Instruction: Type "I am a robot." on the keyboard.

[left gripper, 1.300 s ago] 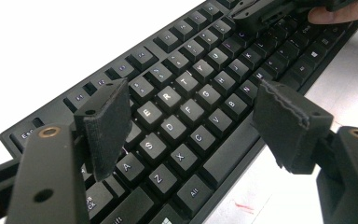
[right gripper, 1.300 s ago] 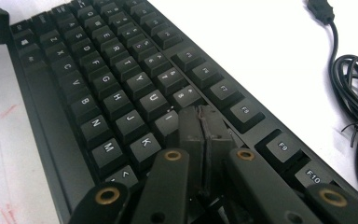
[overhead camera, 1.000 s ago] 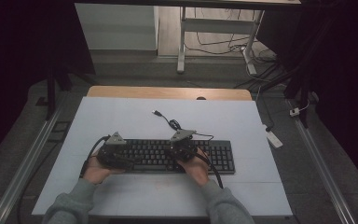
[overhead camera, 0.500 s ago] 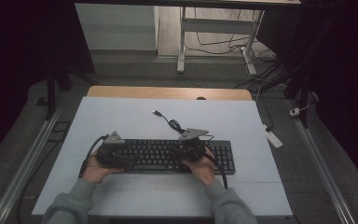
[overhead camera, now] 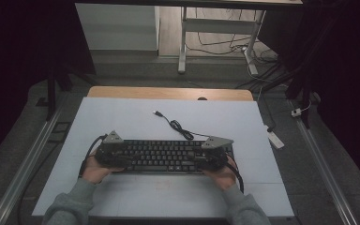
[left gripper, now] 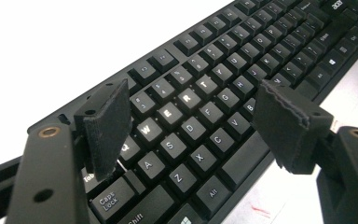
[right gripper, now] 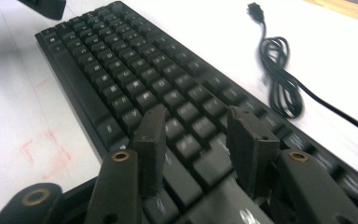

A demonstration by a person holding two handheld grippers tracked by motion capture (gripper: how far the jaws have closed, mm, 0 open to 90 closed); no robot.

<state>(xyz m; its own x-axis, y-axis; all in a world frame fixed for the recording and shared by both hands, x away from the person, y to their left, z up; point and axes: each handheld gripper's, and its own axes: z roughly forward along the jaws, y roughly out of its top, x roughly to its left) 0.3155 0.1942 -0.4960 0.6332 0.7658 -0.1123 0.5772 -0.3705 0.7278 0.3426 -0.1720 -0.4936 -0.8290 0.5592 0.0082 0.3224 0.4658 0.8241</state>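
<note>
On the white bench (overhead camera: pixel 122 117), near its front edge, a black keyboard (overhead camera: pixel 166 155) lies lengthwise, with a tool over each end. In the high view the left tool (overhead camera: pixel 107 154) and right tool (overhead camera: pixel 213 157) are dark shapes whose jaws cannot be made out. The left gripper view shows what that hides: the left tool (left gripper: pixel 191 121) has its jaws spread wide over the letter keys, the pads apart from them and gripping nothing. The right gripper view, somewhat blurred, shows the right tool (right gripper: pixel 193 140) low over the keys at the other end; its jaws have just been opening, and nothing seems to be pinched between them. The keyboard's cable (overhead camera: pixel 176 125) runs from behind it in a loose coil to a plug (right gripper: pixel 256 10) lying free on the bench.
</note>
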